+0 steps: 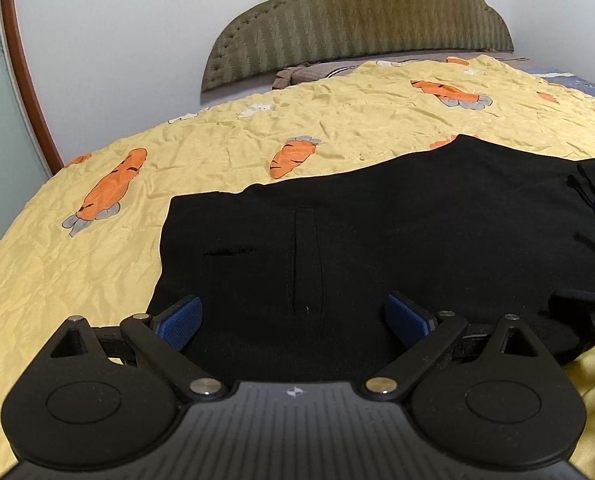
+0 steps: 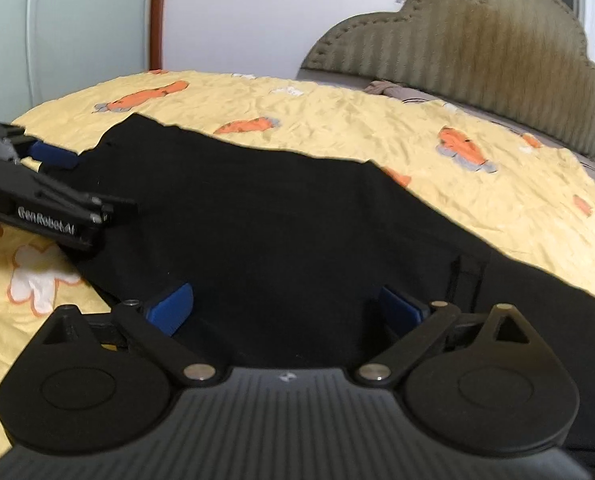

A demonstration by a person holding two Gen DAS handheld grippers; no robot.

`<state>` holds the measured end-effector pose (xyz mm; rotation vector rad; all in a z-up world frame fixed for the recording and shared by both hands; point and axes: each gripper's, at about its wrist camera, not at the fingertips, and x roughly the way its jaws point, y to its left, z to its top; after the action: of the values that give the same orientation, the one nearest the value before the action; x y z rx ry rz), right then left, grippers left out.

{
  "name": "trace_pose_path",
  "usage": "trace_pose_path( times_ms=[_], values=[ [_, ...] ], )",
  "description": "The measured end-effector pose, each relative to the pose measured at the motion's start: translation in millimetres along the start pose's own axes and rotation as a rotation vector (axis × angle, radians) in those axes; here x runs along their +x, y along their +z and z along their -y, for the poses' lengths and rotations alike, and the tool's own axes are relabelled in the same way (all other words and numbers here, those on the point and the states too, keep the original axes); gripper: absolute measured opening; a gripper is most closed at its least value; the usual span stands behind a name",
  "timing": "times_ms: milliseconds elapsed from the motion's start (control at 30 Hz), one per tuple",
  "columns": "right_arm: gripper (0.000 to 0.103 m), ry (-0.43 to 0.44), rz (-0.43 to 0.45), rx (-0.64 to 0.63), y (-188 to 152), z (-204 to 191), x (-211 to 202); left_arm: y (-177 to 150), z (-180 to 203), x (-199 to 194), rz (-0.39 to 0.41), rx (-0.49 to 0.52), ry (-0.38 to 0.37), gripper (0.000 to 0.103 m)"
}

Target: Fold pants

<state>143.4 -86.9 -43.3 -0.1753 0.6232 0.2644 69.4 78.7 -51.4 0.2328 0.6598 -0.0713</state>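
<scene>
We see black pants [image 1: 377,232] lying spread flat on a bed whose yellow sheet [image 1: 225,148] is printed with orange carrots. Our left gripper [image 1: 293,320] hangs low over the near edge of the pants, its jaws spread wide with only flat cloth under the gap and the blue pads [image 1: 179,322] pressing on nothing. Our right gripper [image 2: 285,304] sits the same way further along that edge, jaws released and wide, blue pads clear of any fold. In the right wrist view the left gripper shows at the far left, over the corner of the pants. A slit pocket [image 1: 307,260] lies just ahead of the left gripper. An olive padded headboard [image 1: 361,20] stands against the white wall [image 1: 117,60] beyond the bed.
</scene>
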Motion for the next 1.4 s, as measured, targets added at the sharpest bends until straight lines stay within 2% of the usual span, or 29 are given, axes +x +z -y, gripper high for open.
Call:
trace_pose_path(
  times_ms=[67, 133, 367, 800, 900, 967, 1033, 1133, 1267, 1300, 1400],
  values=[
    [0.095, -0.008, 0.040, -0.058, 1.4, -9.9, -8.3, -0.3, 0.5, -0.1, 0.000, 0.000, 0.006, 0.099],
    [0.095, -0.010, 0.040, -0.091, 1.6, -16.1, -5.0, -1.3, 1.0, -0.5, 0.003, -0.001, 0.009, 0.099],
    [0.101, 0.011, -0.002, 0.000, -4.4, -5.4, 5.6, -3.9, 1.9, -1.2, 0.016, -0.004, 0.014, 0.099],
    [0.103, -0.032, 0.026, -0.022, -7.9, -12.5, 4.3, 2.3, 7.8, -11.0, 0.021, -0.016, 0.029, 0.099],
    [0.103, -0.068, 0.040, -0.055, -8.0, -18.8, 1.0, 11.1, 15.2, -25.2, 0.074, -0.036, -0.038, 0.099],
    [0.103, -0.142, 0.063, -0.091, -7.6, -24.8, -10.1, 18.2, 25.8, -32.3, 0.097, -0.024, -0.098, 0.099],
    [0.103, -0.202, 0.129, -0.096, -11.1, -27.2, -31.7, 24.2, 39.2, -31.9, 0.093, 0.000, -0.135, 0.099],
    [0.103, -0.218, 0.175, -0.083, -16.3, -13.4, -55.4, 26.5, 59.7, -25.2, 0.080, 0.051, -0.148, 0.099],
    [0.103, -0.345, 0.162, -0.044, -20.6, 18.8, -68.6, 12.5, 82.7, -8.3, 0.016, 0.195, -0.105, 0.099],
    [0.103, -0.353, 0.150, -0.013, -22.5, 30.9, -71.3, 8.7, 81.9, -9.7, 0.037, 0.199, -0.104, 0.099],
    [0.098, -0.339, 0.119, 0.038, -32.0, 58.8, -77.0, 10.7, 75.5, -12.7, 0.025, 0.186, -0.110, 0.099]
  ],
)
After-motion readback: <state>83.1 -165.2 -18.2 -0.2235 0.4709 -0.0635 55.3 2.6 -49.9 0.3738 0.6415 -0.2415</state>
